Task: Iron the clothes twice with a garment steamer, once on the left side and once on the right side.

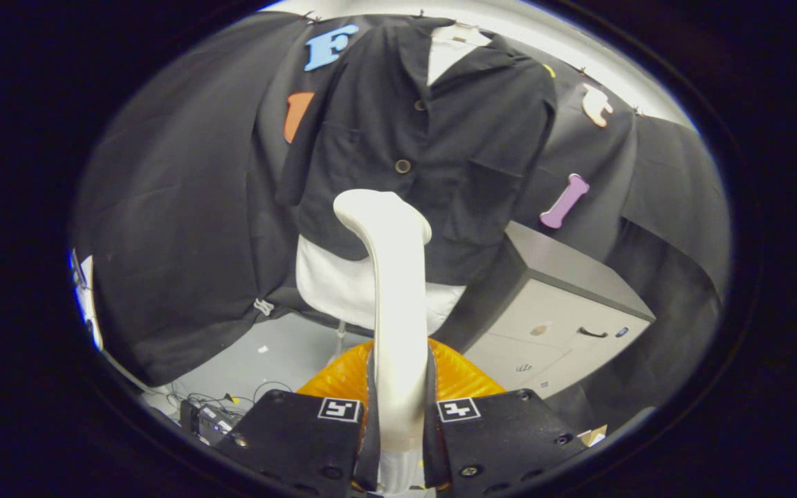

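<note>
Gripper view shows the hand-held gripper pinching the white garment steamer by its handle, both fingers pressed on it so the head stands upright, aimed at the black jacket. That jacket hangs beyond on a white form, front facing out, ready for passes.
</note>
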A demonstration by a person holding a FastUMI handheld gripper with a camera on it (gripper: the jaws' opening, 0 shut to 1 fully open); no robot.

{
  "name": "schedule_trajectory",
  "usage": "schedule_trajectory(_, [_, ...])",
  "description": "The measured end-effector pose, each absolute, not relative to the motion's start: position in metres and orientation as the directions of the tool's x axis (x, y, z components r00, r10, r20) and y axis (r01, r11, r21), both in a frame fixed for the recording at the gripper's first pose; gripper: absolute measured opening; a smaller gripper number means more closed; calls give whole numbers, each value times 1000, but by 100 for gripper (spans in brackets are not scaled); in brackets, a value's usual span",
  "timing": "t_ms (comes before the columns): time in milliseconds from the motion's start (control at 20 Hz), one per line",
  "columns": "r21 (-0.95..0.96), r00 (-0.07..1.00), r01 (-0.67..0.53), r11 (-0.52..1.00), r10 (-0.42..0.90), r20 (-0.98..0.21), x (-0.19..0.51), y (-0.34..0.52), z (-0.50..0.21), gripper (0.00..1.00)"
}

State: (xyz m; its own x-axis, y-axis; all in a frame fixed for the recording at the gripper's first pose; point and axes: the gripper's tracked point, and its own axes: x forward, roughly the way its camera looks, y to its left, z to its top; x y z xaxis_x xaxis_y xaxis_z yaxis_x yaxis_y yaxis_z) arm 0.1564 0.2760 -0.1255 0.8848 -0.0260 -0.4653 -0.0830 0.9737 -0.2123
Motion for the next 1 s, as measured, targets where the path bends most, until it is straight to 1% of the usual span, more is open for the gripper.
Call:
schedule_trajectory(250, [-139,912,-3,990,-54,-406,119,217,-97,27])
schedule_trajectory(400, [-105,923,76,992,-110,-368,100,172,-75,27])
schedule_trajectory(550, [-101,922,137,985,-164,-351,80,128,-68,27])
schedule_trajectory(800, [-45,914,210,977,-213,-347,50,72,-51,27])
schedule_trajectory(1000, [-12,921,242,970,-233,-313,35,30,-30,27])
